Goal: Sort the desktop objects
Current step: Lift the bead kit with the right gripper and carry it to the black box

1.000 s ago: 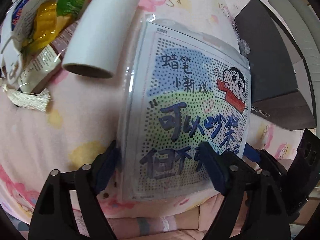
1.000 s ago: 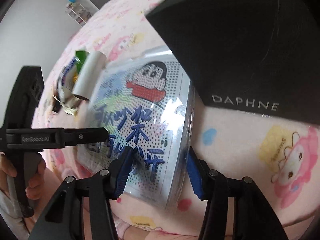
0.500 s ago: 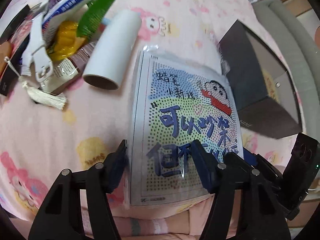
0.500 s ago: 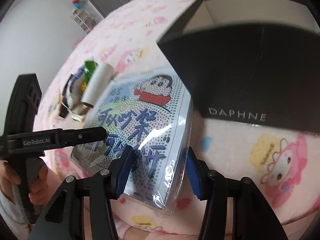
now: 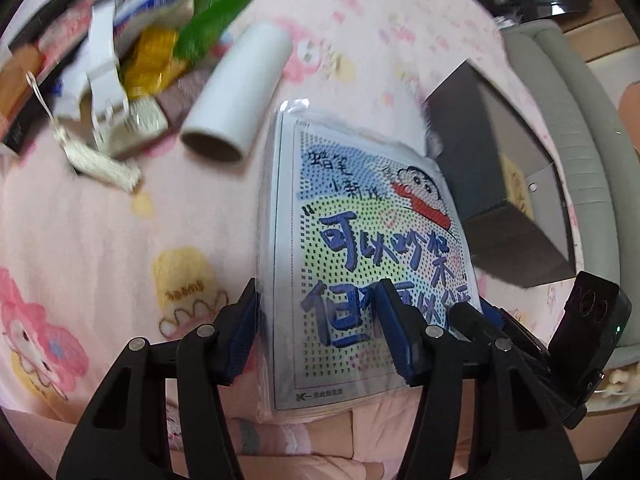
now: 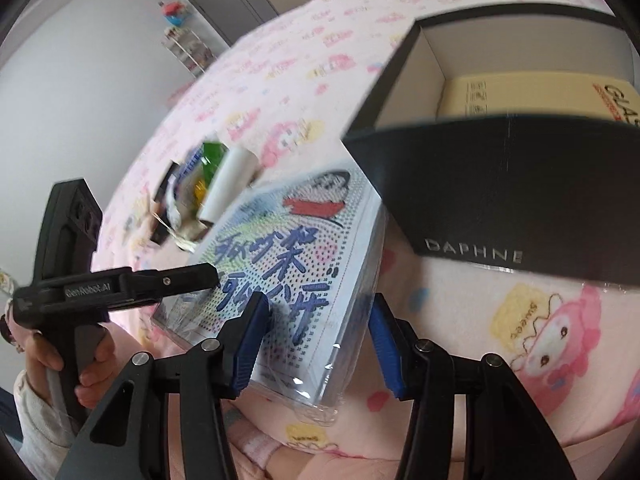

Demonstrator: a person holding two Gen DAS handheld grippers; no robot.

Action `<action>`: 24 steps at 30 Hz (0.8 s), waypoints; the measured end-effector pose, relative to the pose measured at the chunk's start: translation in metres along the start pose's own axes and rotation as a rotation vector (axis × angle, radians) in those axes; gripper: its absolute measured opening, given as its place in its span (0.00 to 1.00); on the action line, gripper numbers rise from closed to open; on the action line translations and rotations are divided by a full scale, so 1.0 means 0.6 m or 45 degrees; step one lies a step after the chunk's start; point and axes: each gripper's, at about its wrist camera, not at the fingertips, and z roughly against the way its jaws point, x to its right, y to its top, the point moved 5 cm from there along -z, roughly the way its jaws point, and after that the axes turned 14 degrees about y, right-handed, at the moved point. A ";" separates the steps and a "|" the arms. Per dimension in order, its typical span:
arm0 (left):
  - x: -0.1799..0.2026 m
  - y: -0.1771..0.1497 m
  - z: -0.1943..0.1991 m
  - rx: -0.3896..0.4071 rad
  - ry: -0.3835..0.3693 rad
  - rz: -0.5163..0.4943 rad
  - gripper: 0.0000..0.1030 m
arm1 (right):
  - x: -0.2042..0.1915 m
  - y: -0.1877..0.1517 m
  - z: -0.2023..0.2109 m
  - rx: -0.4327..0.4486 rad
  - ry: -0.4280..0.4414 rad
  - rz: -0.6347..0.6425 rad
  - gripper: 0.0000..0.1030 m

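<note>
the heap of packets (image 5: 132, 52) at ten o'clock in the left wrist view is smeared by motion, its labels unreadable, and its far edge is cut by the lens rim. the black box (image 6: 500, 184) runs off the right wrist view at three o'clock. the yellow carton (image 6: 532, 96) inside it is half hidden behind the near wall, its print cut off.
</note>
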 end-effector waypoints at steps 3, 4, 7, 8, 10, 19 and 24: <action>-0.008 0.014 -0.008 -0.009 0.025 0.046 0.55 | 0.010 -0.008 -0.006 -0.056 -0.040 -0.020 0.45; -0.011 0.021 -0.009 -0.003 0.043 0.061 0.55 | 0.016 -0.010 -0.003 -0.056 -0.059 -0.018 0.45; -0.011 0.038 -0.016 -0.007 0.080 0.057 0.55 | 0.032 -0.007 -0.005 -0.047 -0.076 -0.056 0.45; -0.008 0.039 -0.022 -0.020 0.084 0.044 0.55 | 0.037 -0.005 -0.005 -0.044 -0.080 -0.070 0.45; -0.008 0.035 -0.032 -0.043 0.113 0.027 0.57 | 0.054 -0.010 -0.018 -0.076 -0.090 -0.117 0.45; 0.033 0.022 -0.062 -0.039 0.200 -0.125 0.76 | 0.059 -0.013 -0.077 -0.115 0.008 -0.165 0.54; 0.026 0.009 -0.008 0.057 0.098 -0.078 0.64 | 0.036 -0.010 -0.035 -0.012 0.014 -0.102 0.49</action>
